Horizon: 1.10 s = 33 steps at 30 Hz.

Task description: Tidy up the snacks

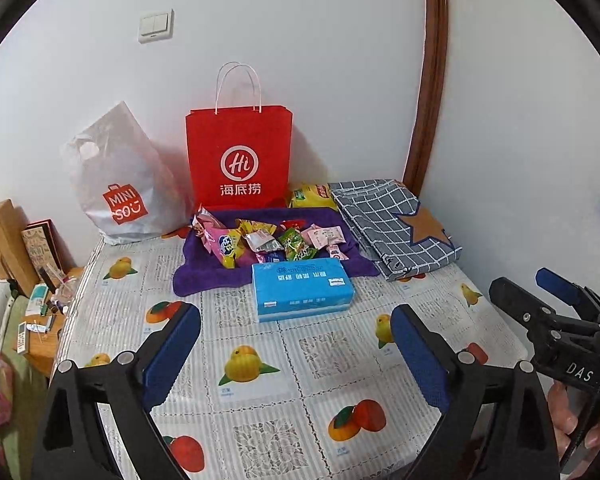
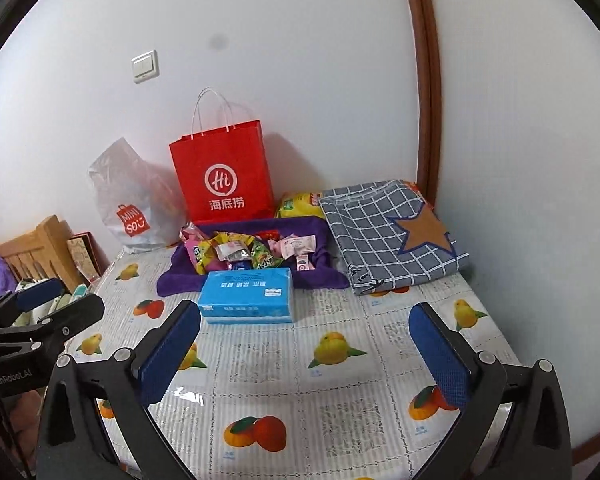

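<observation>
Fronting the tissue box (image 2: 247, 295), bare tablecloth (image 2: 300, 364) reaches the near edge.

White walls (image 1: 340, 60) with a light switch (image 1: 156, 26), brown wooden trim (image 1: 430, 80), and a fruit-patterned table (image 1: 300, 360).

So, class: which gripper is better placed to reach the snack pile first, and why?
Neither by much: left gripper and right gripper are both open and empty. The snack pile sits nearer the left's centreline, so left, marginally.
</observation>
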Motion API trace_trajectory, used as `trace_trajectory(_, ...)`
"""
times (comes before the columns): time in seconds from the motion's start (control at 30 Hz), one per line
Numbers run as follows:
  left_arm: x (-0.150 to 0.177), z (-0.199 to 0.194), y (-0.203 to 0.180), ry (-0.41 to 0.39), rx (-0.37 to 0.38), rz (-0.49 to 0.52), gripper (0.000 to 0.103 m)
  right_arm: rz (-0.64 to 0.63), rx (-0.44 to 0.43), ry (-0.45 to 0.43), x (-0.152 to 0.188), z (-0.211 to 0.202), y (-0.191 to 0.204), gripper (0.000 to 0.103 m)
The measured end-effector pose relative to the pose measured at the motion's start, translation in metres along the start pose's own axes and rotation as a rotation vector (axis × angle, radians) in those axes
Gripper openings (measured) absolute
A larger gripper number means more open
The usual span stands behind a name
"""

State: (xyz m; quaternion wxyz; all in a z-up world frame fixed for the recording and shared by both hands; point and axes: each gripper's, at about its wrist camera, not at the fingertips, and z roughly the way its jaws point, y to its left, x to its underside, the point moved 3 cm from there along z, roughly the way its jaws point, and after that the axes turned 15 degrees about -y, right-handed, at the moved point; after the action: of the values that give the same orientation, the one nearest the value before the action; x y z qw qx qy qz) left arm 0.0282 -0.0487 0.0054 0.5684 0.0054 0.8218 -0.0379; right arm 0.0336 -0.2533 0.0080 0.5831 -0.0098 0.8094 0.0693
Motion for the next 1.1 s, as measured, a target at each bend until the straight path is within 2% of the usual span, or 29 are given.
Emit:
trace_trajectory(0.47,0.002,-0.001,0.004,0.003,-0.024,0.001,0.096,-0.037,0.0,-0.011,0.005,-0.004,0.008,0.103)
trace_trajectory(1.1,0.003,-0.002,0.004,0.009,-0.017,-0.006,0.096,-0.053,-0.007,-0.022,0.005,-0.009,0.012,0.103)
